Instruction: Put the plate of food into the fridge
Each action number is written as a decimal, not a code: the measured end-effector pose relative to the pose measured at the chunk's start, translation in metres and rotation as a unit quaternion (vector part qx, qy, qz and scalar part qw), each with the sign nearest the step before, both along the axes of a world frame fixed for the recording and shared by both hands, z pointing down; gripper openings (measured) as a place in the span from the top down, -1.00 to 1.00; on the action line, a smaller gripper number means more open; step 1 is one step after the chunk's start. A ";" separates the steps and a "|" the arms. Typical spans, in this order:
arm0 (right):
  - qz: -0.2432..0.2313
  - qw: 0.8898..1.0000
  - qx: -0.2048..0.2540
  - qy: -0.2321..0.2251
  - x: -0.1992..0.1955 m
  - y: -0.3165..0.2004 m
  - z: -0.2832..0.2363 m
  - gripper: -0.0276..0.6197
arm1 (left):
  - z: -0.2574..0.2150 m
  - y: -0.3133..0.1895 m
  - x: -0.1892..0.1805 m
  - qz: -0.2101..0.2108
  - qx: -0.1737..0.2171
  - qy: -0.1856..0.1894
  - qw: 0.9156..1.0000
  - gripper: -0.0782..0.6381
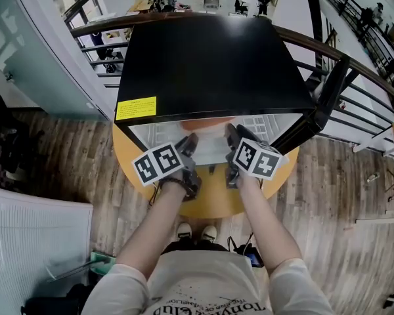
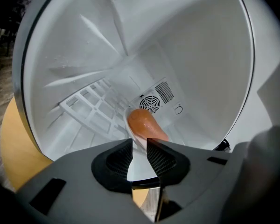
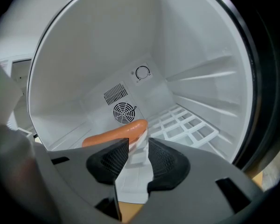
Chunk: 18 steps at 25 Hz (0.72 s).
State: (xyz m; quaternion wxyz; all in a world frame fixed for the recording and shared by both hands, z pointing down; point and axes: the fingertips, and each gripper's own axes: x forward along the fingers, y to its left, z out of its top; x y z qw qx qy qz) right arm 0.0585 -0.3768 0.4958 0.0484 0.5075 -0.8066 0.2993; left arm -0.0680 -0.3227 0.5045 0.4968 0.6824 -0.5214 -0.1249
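Note:
A white plate [image 2: 132, 130] with an orange sausage [image 2: 144, 122] rests inside the open white-lined fridge [image 1: 203, 58], in front of the rear fan grille. My left gripper [image 2: 139, 146] is at the fridge mouth, its narrow gap filled by the plate's rim. At the plate's [image 3: 141, 143] other side, my right gripper [image 3: 138, 146] has its jaws wide apart around the rim, and the pads do not press on it. The sausage [image 3: 114, 133] lies just beyond them. In the head view both grippers [image 1: 190, 142] [image 1: 231, 135] reach into the opening, where an orange patch of sausage [image 1: 213, 120] shows.
The black fridge stands on a round wooden table [image 1: 210, 199]. A white wire shelf [image 3: 186, 125] lies inside beside the plate. The fridge door's shelves [image 1: 266, 125] show at the right. A dark railing [image 1: 328, 104] runs behind, and a white panel [image 1: 33, 241] lies on the floor at the left.

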 end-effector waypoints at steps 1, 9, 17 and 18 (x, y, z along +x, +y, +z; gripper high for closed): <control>0.000 1.000 0.000 -0.001 0.000 0.000 0.000 0.47 | 0.000 0.001 -0.001 0.001 0.000 -0.004 1.000 0.53; 0.015 1.000 0.008 -0.019 0.006 0.002 -0.007 0.47 | 0.001 0.015 -0.012 0.000 0.013 -0.011 1.000 0.52; -0.017 0.998 0.046 -0.031 0.005 0.057 -0.026 0.58 | -0.007 0.054 -0.006 0.077 0.061 -0.108 0.989 0.54; -0.024 0.998 0.053 -0.020 0.004 0.067 -0.027 0.62 | -0.009 0.060 -0.004 0.089 0.069 -0.126 0.986 0.55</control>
